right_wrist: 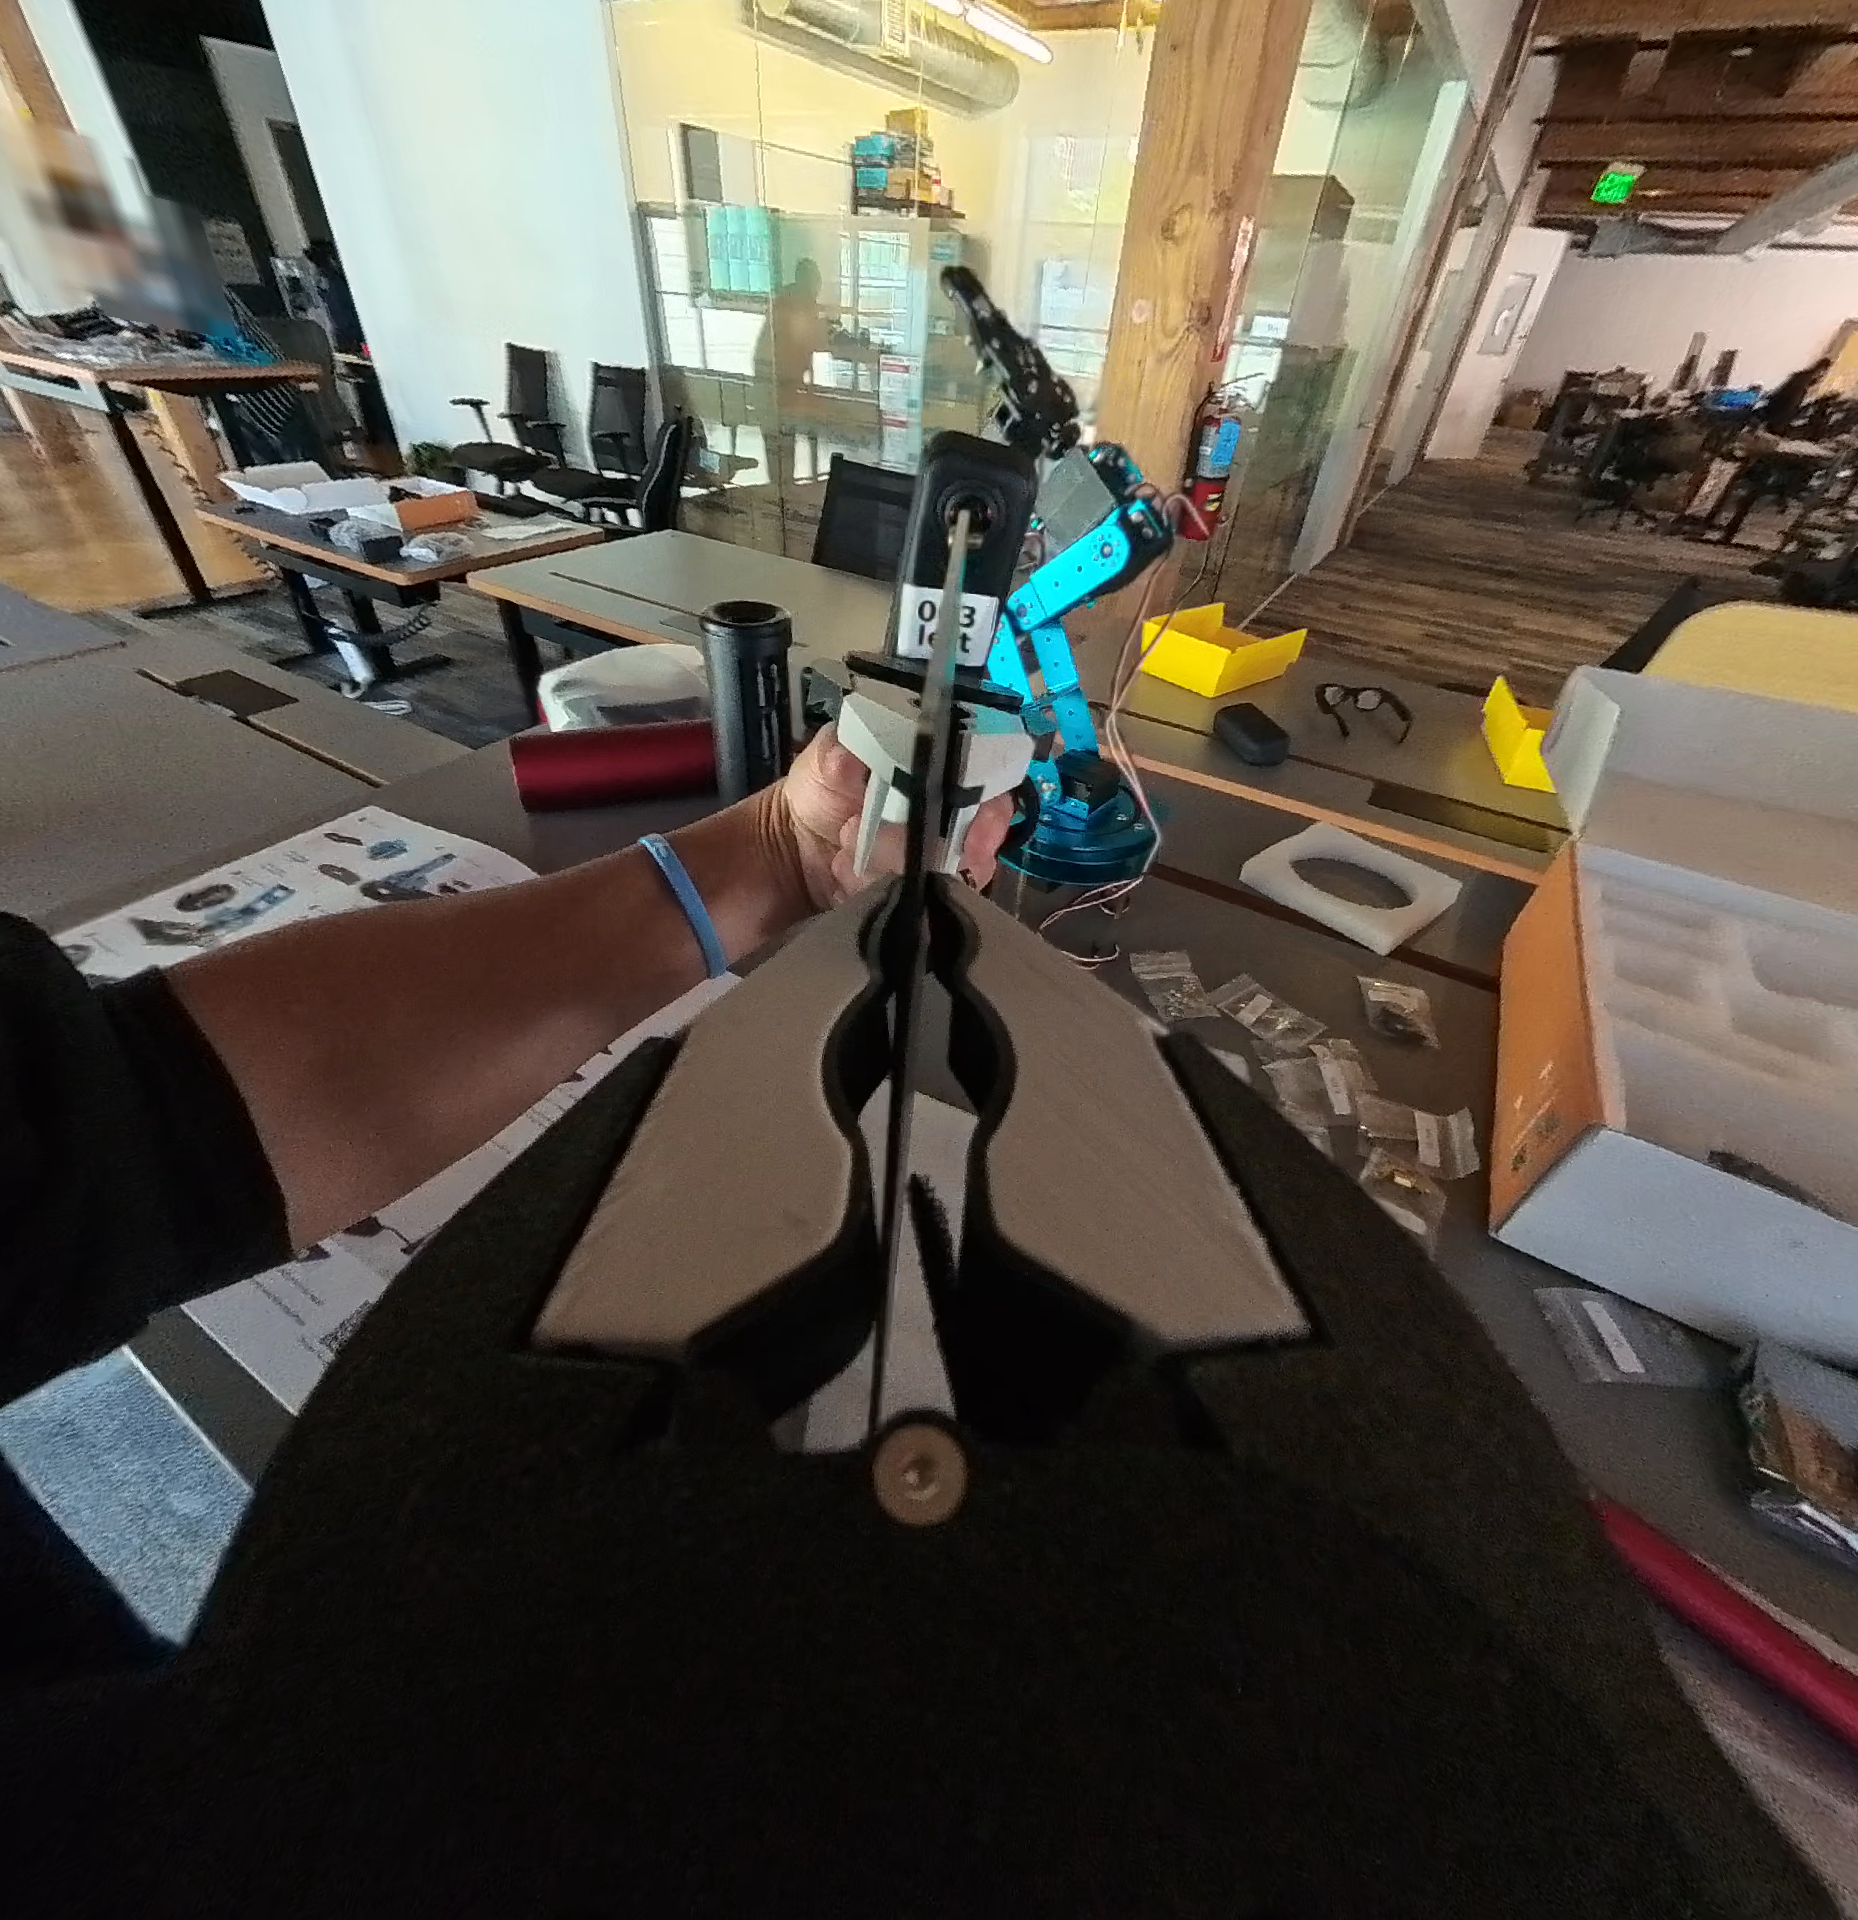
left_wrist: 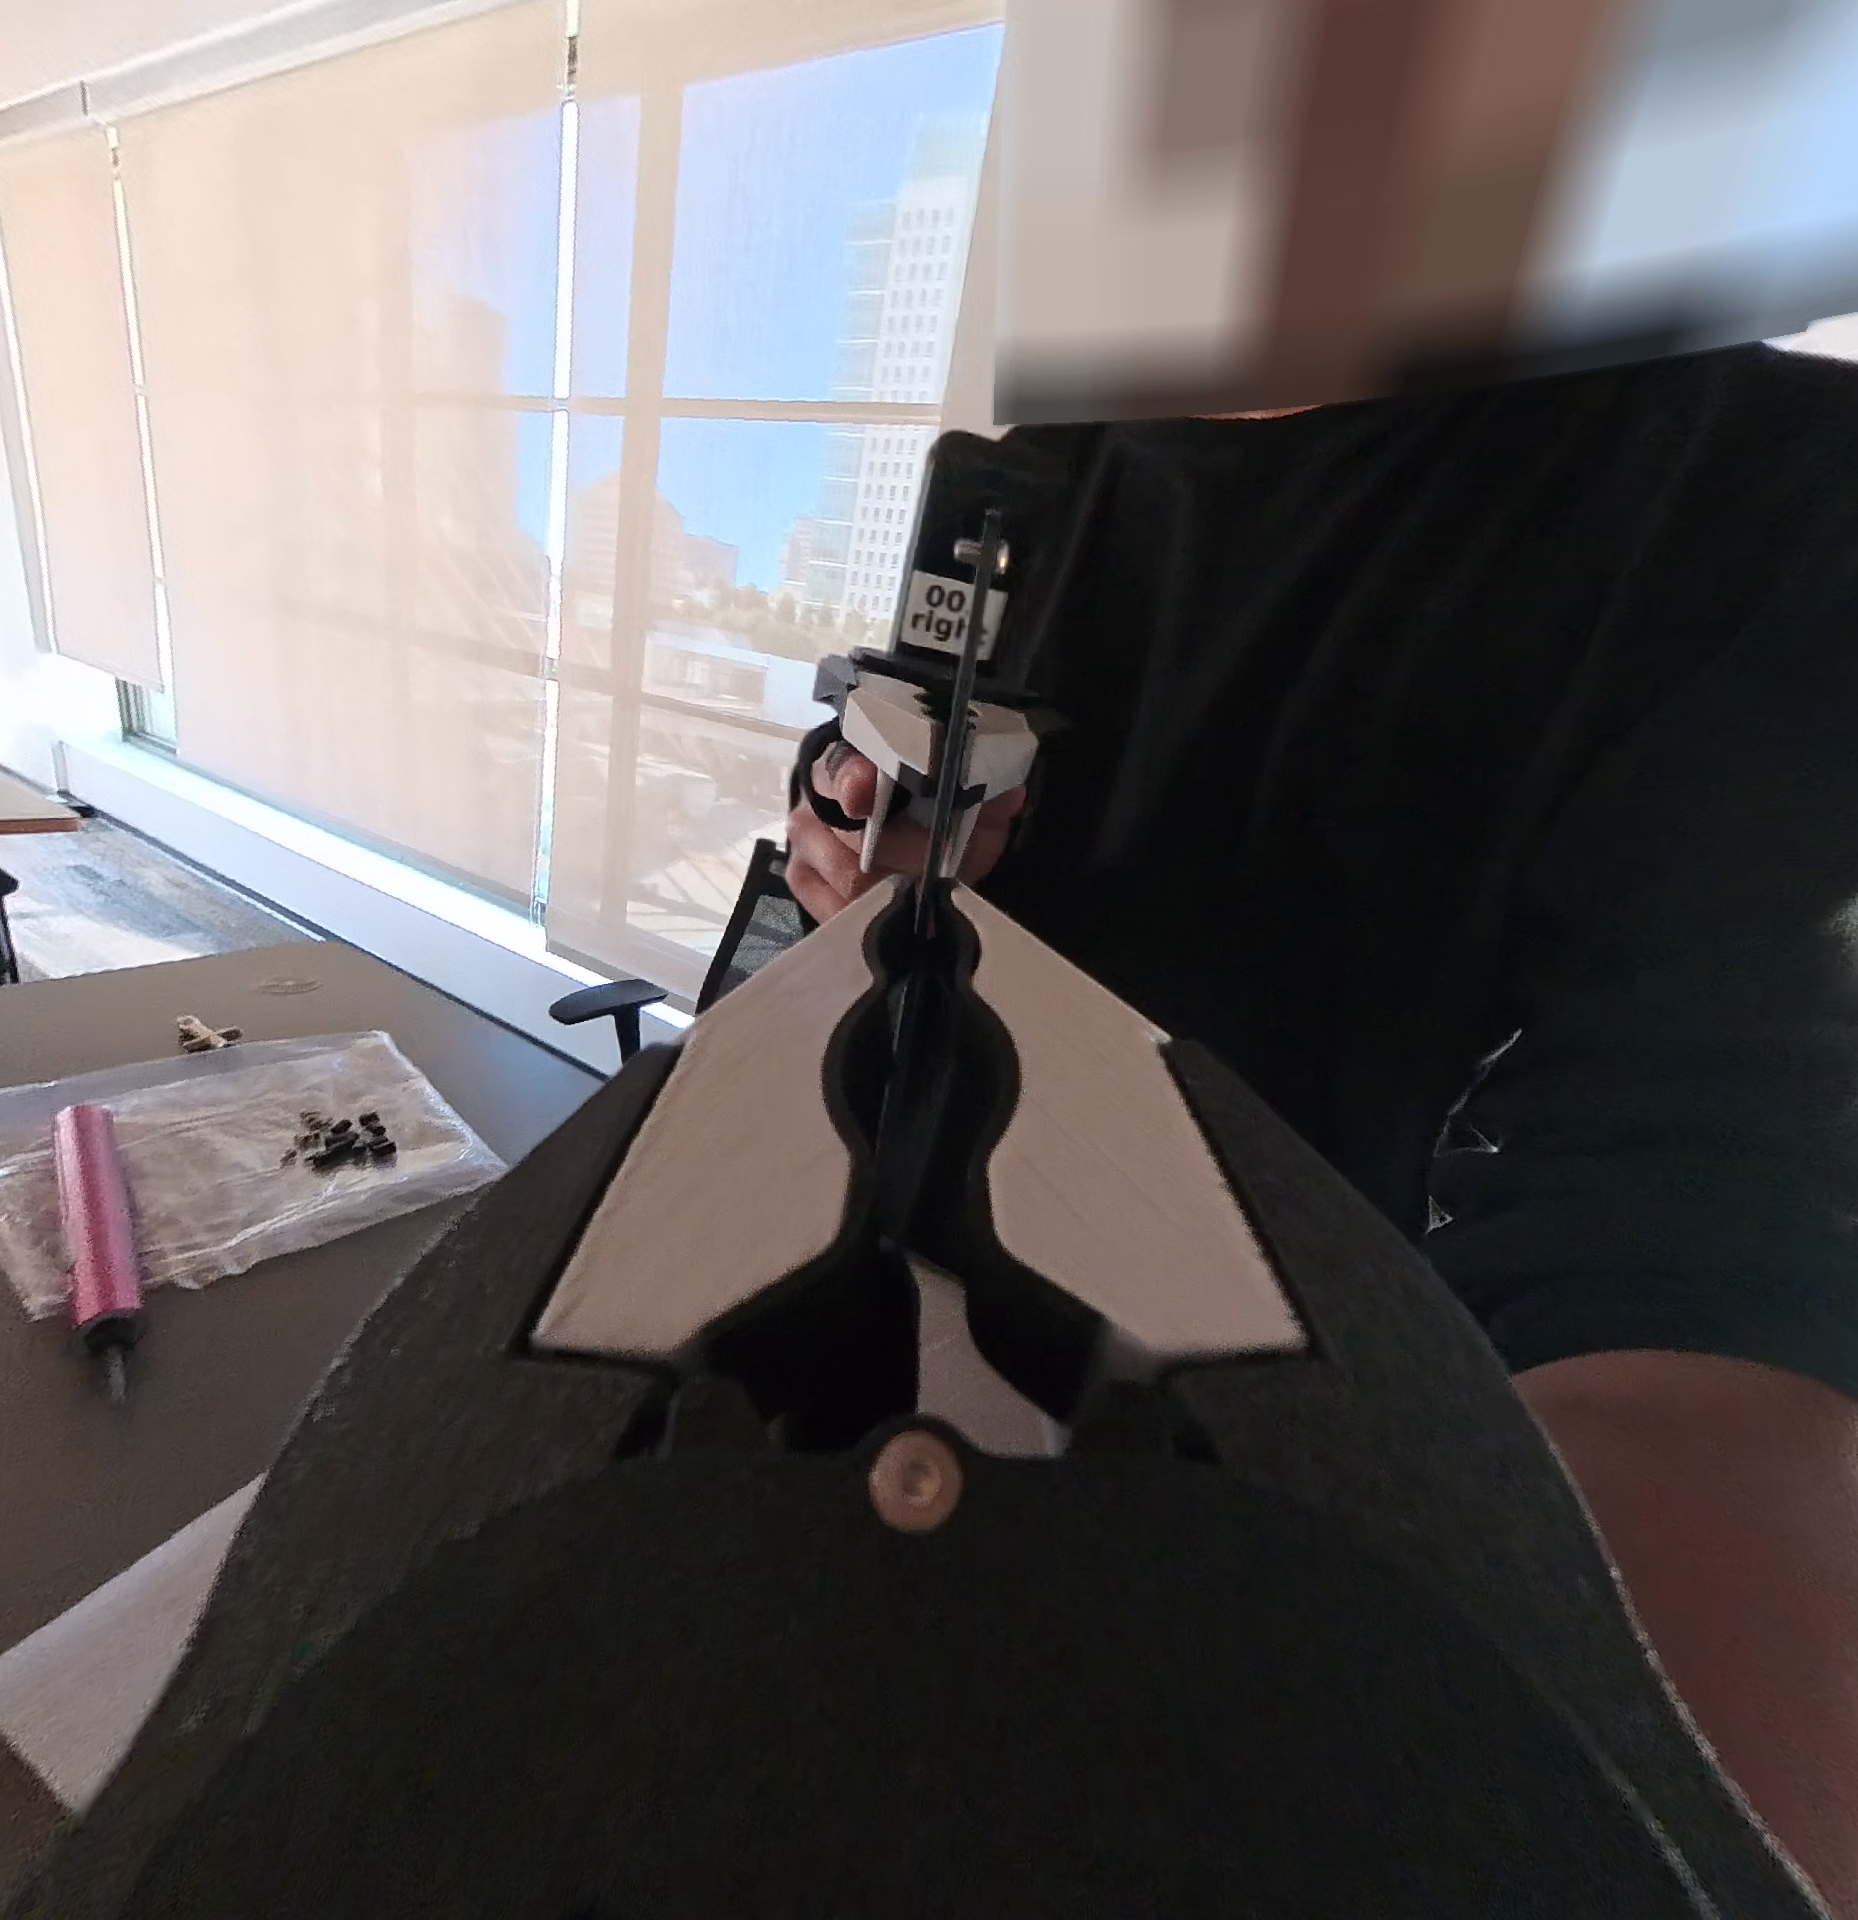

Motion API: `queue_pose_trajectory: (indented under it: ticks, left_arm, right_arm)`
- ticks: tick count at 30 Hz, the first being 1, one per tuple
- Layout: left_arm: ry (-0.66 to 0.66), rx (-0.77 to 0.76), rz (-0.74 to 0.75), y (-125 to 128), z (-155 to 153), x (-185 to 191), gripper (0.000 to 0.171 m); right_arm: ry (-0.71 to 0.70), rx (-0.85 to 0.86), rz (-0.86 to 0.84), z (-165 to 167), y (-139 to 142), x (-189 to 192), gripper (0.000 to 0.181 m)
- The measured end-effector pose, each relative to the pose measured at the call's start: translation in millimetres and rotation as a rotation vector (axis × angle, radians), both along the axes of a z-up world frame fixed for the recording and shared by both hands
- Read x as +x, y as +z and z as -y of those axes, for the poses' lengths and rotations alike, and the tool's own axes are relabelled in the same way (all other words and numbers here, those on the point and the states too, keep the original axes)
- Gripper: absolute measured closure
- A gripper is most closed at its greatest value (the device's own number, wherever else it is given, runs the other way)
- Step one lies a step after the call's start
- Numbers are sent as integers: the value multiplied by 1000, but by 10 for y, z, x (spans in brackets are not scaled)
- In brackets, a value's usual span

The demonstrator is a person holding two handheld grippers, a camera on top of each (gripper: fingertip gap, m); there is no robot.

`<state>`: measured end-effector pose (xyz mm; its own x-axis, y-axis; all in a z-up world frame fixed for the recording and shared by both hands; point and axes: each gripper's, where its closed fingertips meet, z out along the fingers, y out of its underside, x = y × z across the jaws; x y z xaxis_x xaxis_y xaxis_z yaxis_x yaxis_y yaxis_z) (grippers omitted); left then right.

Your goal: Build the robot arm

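Your left gripper (left_wrist: pixel 920 904) has rough matt black plastic with smooth white finger faces. That pink tool (left_wrist: pixel 96 1210) looks like brushed metal, lying on a crinkly clear plastic bag (left_wrist: pixel 218 1143); the blue robot arm (right_wrist: pixel 1070 644) is shiny metal.

Grey table (right_wrist: pixel 1444 1049) — packets (right_wrist: pixel 1309 1070) (small), box (right_wrist: pixel 1673 1049)

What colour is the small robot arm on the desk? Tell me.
Bright blue, with a black claw; the robot arm shows best in the right wrist view.
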<state>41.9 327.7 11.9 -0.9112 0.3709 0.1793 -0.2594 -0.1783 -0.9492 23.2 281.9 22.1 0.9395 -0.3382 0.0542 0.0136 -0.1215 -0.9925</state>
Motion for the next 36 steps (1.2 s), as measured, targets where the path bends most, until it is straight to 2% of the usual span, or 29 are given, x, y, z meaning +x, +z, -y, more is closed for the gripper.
queue_pose_trajectory:
  ticks: [4,8,12,18,20,22,25,30,36]
  left_arm:
    - [101,28,1,-7,4,82,171]
    - [345,101,26,73,62,136,171]
    - [551,169,45,97,125,51,171]
    - [771,131,-48,195,229,5,170]
    - [833,123,-97,157,236,39,167]
    - [842,136,-109,85,230,14,167]
    - [786,189,-67,4,237,-130,170]
    - [716,356,84,14,250,-274,171]
    - [662,551,88,-118,201,-322,171]
  right_arm:
    - [107,18,-82,30,-7,166,181]
    - [264,60,-216,106,33,353,181]
    - [449,71,-249,157,30,362,181]
    - [591,60,-318,252,96,363,181]
    - [577,68,-328,259,85,391,181]
    - [567,82,-343,250,50,360,181]
    - [574,81,-337,245,-49,242,180]
    - [616,38,-323,255,-176,135,179]
    - [682,-32,-309,193,-400,69,180]
